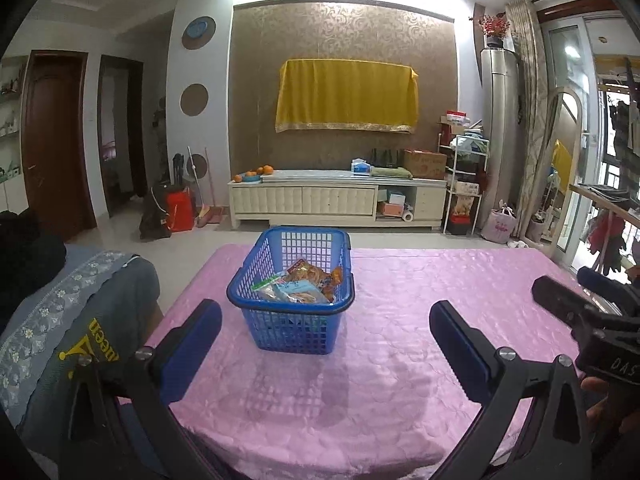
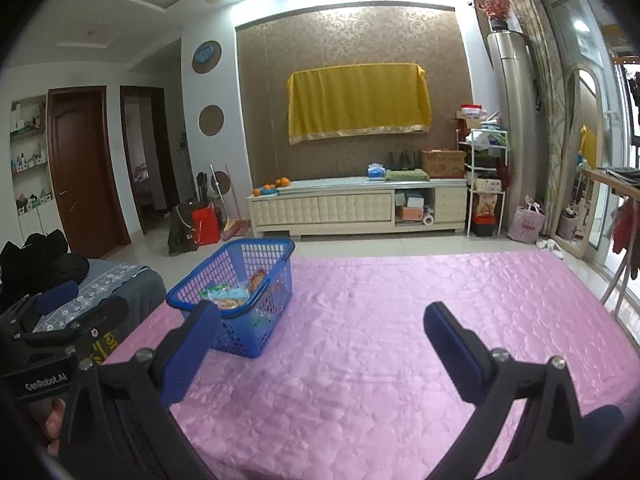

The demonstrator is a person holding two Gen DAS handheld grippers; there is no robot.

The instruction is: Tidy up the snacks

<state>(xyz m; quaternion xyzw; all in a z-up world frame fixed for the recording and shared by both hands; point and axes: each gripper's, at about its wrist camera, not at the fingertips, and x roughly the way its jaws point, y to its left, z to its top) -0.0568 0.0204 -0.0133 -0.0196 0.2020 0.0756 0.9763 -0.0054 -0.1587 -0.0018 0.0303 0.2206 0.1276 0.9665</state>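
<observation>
Both grippers hover over the pink tablecloth [image 1: 400, 280] with nothing in them; my left gripper [image 1: 326, 344] has its blue pads spread wide, empty cloth between them; my right gripper [image 2: 320, 344] stands just as wide, also empty. Blue basket [image 1: 292, 300] sits upright on the cloth, ahead of the left gripper and apart from its fingers; from the right wrist it lies to the left, partly behind that gripper's left finger [image 2: 192, 352]. Snack packets [image 1: 304, 284] lie heaped inside the basket; cream cabinet [image 2: 356, 208] against the far wall.
</observation>
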